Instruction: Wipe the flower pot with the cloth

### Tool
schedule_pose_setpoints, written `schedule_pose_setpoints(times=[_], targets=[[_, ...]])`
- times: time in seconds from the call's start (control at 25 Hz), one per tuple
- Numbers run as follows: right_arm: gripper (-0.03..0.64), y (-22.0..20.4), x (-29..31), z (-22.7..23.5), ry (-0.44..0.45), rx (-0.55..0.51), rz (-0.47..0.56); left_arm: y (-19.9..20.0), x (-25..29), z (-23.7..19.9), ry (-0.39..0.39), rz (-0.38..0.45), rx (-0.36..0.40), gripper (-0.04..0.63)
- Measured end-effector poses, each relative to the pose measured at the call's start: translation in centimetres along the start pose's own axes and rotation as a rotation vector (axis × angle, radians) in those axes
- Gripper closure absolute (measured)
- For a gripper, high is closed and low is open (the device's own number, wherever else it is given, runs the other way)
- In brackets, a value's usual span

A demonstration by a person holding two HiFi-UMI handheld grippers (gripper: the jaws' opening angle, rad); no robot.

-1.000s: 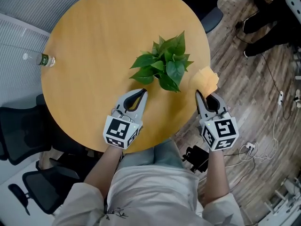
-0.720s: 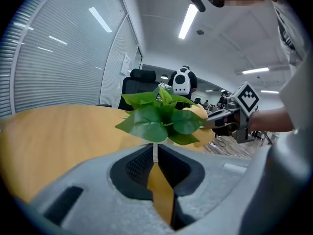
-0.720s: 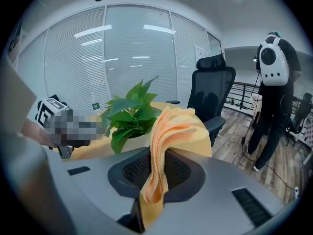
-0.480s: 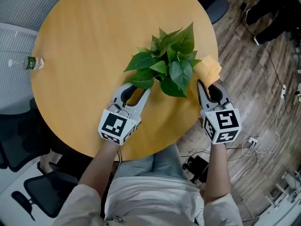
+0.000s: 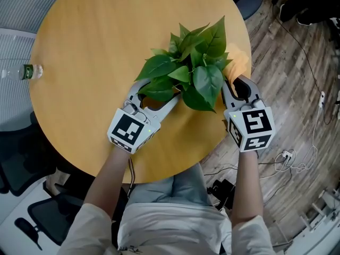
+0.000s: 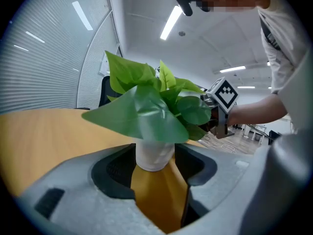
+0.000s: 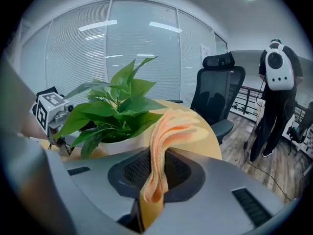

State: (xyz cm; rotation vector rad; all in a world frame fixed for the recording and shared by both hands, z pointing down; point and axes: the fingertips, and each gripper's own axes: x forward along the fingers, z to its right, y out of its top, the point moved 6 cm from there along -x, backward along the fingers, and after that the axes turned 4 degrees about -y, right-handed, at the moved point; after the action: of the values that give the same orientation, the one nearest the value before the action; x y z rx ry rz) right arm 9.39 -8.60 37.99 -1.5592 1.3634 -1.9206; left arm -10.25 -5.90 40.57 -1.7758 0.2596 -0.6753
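While the right gripper's (image 5: 235,85) jaws clench the cloth (image 7: 166,131) near the pot (image 6: 154,155), the left gripper's (image 5: 156,95) jaws are opening, the pot standing between them untouched, so wiping looks not yet begun.

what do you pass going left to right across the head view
bottle → left tongs, opening with the pot between them → plant → right tongs, shut on the cloth → plug and cable on the floor
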Motion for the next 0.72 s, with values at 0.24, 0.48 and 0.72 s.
schedule_pose_setpoints(times=[0.24,0.48,0.72], targets=[[0.566,0.2,1.6,-0.4,0.044,-0.016,-0.003,0.1,0.7,0.1,-0.035,0.002,0.022,0.353],[0.566,0.1,1.7,-1.4,0.089,-0.049,0.006,0.0,0.9,0.2,-0.036,0.013,0.008,0.353],[0.566,0.0,1.6,-1.9,0.126,-0.075,0.005,0.0,0.9,0.0,-0.034,0.019,-0.021,0.353]])
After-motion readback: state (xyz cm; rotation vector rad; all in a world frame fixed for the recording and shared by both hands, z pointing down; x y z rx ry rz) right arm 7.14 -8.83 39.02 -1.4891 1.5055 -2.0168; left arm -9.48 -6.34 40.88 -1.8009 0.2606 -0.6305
